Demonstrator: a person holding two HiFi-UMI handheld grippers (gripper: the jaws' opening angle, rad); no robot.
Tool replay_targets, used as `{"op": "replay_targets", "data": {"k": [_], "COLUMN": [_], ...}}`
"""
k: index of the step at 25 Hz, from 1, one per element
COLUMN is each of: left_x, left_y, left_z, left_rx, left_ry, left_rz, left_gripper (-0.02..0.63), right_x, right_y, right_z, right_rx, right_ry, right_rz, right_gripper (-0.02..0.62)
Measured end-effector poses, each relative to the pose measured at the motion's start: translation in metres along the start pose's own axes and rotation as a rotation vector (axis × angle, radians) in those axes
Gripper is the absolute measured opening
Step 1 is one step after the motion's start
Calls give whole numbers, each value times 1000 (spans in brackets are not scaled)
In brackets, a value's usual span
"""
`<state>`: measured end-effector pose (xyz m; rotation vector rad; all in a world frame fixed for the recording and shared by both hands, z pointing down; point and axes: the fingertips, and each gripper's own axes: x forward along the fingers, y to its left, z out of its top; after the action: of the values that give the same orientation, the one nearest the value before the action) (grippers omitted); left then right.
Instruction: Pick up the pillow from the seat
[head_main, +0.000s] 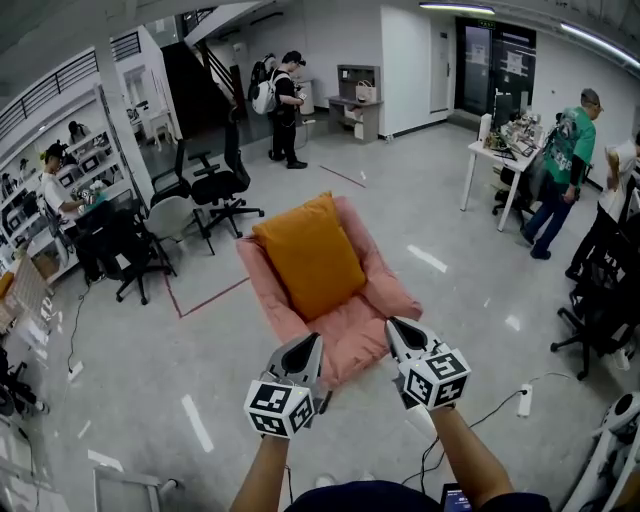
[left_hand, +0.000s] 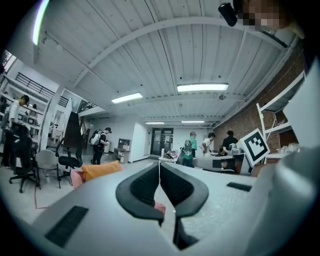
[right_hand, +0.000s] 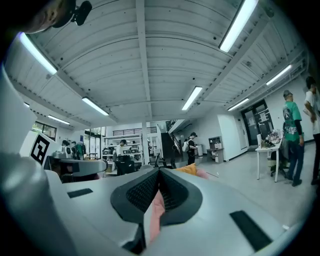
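An orange pillow leans on the back of a low pink seat in the middle of the floor in the head view. My left gripper hovers at the seat's front edge, jaws shut and empty. To its right, my right gripper is also shut, over the seat's front right corner and short of the pillow. The left gripper view has the pillow to the left of the closed left gripper. In the right gripper view, the pillow peeks over the closed right gripper, and pink seat fabric shows behind them.
Black office chairs and a grey chair stand left of the seat. A white table with people beside it is at the right. A person with a backpack stands far back. A power strip and cable lie on the floor at my right.
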<state>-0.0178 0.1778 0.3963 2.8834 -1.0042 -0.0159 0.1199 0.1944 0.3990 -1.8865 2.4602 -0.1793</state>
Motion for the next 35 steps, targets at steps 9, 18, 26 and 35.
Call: {"op": "replay_targets", "data": {"k": [9,18,26,35], "left_x": [5,16,34,63], "left_y": [-12,-10,0,35], "left_z": [-15,-19,-22,-20], "left_rx": [-16,-29,-35,-43], "left_ry": [12,13,18,17], "left_rz": [43,66,66,61], "left_gripper": [11,11,11,11], "right_x": [-4,2,19,62], "right_y": [-18,-33,-46,-58], "right_z": [-6,-12,-13,-13], "right_rx": [-6,6,1,2], "right_ry": [8,12,15,17], "right_rz": [28,30,27,28], "right_gripper": [18,18,18,18]}}
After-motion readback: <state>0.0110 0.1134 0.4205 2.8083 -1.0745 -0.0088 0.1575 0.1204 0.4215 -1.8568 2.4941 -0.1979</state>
